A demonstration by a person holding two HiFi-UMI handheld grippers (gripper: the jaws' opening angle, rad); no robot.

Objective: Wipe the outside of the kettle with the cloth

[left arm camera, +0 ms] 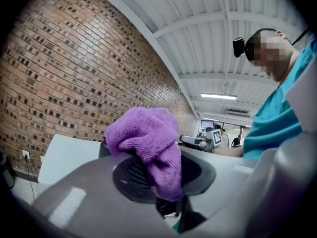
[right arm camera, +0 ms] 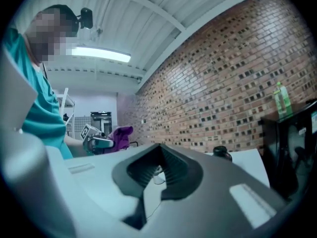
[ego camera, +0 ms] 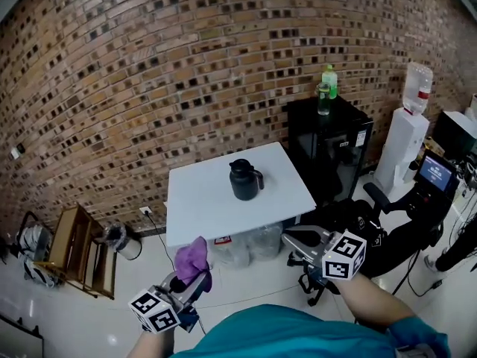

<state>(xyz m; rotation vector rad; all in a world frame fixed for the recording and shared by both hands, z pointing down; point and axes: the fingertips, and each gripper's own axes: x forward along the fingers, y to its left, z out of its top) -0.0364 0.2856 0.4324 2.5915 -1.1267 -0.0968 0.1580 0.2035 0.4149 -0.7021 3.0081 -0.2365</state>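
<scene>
Centrally, kettle (ego camera: 244,179) stands clear of table (ego camera: 200,209) edges.

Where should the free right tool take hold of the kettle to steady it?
Probably its loop handle, from the right side of the table: the kettle stands upright with the handle jutting that way, slim enough for the jaws, leaving the round body free for the cloth.

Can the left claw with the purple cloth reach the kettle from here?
Probably yes, once it moves forward: the left claw, shut on the cloth, hangs short of the table, and nothing stands between it and the kettle.
</scene>
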